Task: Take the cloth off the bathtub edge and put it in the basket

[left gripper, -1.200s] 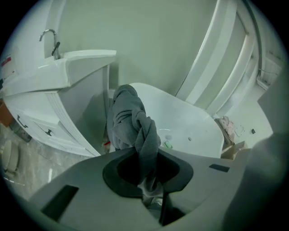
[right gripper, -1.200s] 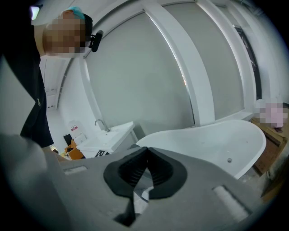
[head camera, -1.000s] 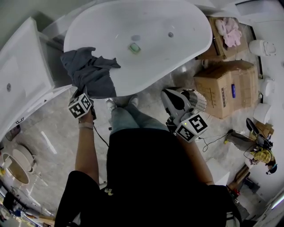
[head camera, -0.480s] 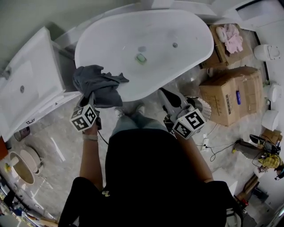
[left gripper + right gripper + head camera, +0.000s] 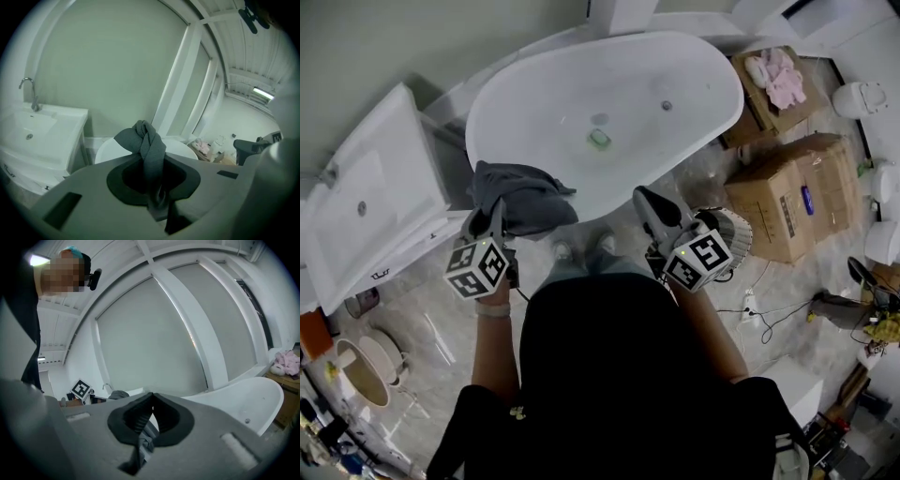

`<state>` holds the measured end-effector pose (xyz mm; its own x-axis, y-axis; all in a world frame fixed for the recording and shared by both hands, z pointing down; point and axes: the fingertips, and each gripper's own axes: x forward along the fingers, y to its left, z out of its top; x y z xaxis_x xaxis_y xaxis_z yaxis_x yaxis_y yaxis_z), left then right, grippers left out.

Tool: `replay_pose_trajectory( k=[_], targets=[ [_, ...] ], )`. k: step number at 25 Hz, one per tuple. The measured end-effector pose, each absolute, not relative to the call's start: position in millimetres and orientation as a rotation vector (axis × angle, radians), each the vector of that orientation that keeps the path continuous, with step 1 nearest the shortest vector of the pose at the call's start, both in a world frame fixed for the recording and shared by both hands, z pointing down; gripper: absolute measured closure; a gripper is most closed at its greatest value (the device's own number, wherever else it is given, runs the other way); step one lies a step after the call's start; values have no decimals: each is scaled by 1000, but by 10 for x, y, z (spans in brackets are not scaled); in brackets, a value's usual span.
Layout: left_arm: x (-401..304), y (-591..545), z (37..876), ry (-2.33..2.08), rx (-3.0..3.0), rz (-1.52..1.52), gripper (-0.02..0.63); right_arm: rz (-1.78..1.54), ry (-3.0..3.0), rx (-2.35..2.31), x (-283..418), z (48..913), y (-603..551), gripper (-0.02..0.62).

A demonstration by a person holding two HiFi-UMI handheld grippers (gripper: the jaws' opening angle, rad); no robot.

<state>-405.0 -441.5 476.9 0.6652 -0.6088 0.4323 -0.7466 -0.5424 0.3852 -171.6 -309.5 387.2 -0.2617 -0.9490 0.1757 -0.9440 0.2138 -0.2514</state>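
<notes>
left gripper [image 5: 152, 164] clamped on grey cloth [image 5: 140, 136], pinch clear only in its own view, head view hides it. right gripper [image 5: 151, 397] closed, empty.

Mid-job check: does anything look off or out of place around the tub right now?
Nothing looks spilled or broken. The grey cloth is twisted into a tight bunch where the left gripper clamps it, so it may hang unevenly. A small green thing lies on the bottom of the bathtub.

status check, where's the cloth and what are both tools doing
Left tool shut on cloth. Right tool shut, empty. Cloth bunched, hanging from left tool above bathtub rim. Basket beside right tool, cloth not yet in.
</notes>
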Motion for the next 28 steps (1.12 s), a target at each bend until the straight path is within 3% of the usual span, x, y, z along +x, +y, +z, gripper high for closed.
replay_pose_trajectory(
  k=[10, 19, 22, 28],
  targets=[
    [-3789, -4421, 4243, -793, 2534, 312, 538, -406, 2191, -2114, -1757, 3755, -2734, 598],
    [-3090, -4250, 3964, -417, 2671, 365, 537, -390, 1846, -2375, -1649, 3644, -2044, 600],
    [-2511, -4259, 3679, -329, 2688, 413, 537, -415, 1742, -2422, -1208, 3410, -1945, 598],
    [-917, -3178, 3291, -103, 2731, 560, 537, -447, 1499, -2478, 36, 3119, -767, 598]
  ],
)
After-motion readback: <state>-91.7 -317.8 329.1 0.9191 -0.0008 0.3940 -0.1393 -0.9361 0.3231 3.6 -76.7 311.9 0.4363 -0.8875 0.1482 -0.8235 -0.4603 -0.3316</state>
